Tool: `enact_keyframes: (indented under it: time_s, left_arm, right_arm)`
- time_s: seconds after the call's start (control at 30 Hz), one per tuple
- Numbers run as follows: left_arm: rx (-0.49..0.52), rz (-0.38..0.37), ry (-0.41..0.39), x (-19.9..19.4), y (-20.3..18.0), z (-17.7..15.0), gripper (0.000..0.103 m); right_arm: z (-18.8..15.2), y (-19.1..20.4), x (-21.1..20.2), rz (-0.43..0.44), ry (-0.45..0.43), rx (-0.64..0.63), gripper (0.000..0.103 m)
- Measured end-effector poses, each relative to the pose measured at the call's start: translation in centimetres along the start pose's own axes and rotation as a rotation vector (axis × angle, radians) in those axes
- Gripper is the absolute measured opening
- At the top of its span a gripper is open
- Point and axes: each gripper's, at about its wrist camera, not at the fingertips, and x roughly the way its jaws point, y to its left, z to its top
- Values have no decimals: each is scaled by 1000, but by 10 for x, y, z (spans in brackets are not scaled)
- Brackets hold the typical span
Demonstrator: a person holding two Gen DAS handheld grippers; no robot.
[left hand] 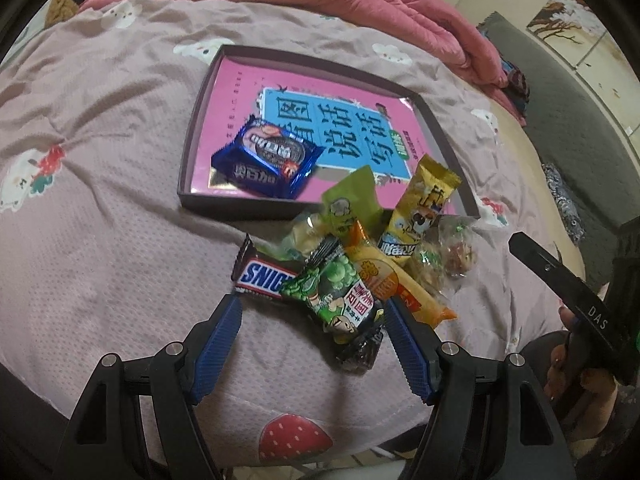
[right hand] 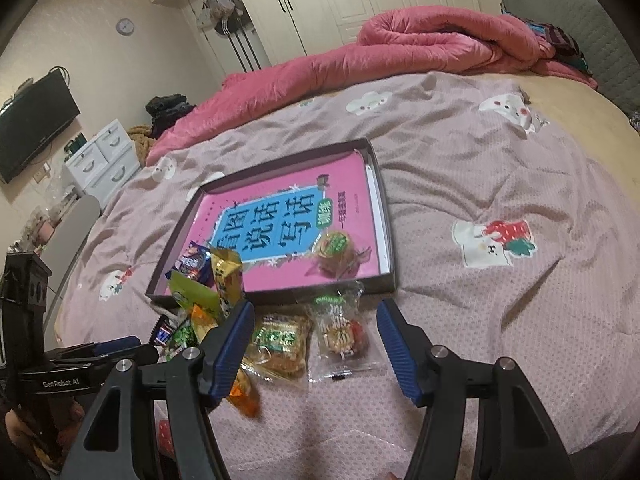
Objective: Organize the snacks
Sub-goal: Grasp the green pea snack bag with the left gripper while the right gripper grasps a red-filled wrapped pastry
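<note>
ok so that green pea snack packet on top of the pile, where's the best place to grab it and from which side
Probably its near half, across the narrow width. The green pea snack packet lies flat on top of the pile, overlapping the Snickers bar and orange packet, with its near end pointing at the open left hand-held gripper. Come down from the near side, one finger along each long edge.

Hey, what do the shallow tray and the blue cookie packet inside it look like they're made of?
Tray: probably matte cardboard, judging by its thin, dark, straight walls with folded corners. Blue cookie packet: glossy plastic film, showing glare, crinkles and crimped serrated ends.
</note>
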Motion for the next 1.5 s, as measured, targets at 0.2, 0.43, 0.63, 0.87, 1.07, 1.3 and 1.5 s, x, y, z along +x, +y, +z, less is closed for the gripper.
enact_keyframes:
  time_s: [0.2, 0.43, 0.63, 0.87, 1.07, 1.3, 1.5]
  left_arm:
    - [-37, -18, 30, 10, 1, -3, 75]
    - [-68, -43, 49, 18, 1, -1, 61]
    - [-87, -59, 79, 30, -5, 3, 48]
    - [-97, -44, 99, 43, -17, 7, 48]
    - [-108, -20, 99, 49, -21, 12, 48]
    - [-104, 18, 90, 50, -25, 13, 46]
    - [-111, 30, 84, 48, -19, 12, 34]
  right_arm:
    - [-4, -3, 13, -6, 57, 2, 63]
    - [-7, -5, 28, -10, 107, 5, 62]
    - [-7, -9, 37, -9, 131, 19, 60]
    - [-6, -9, 50, -22, 155, 23, 49]
    - [-5, -7, 61, -38, 171, -2, 43]
    - [-6, -1, 73, -70, 190, -54, 43]
    - [-8, 4, 75, -88, 190, -98, 40]
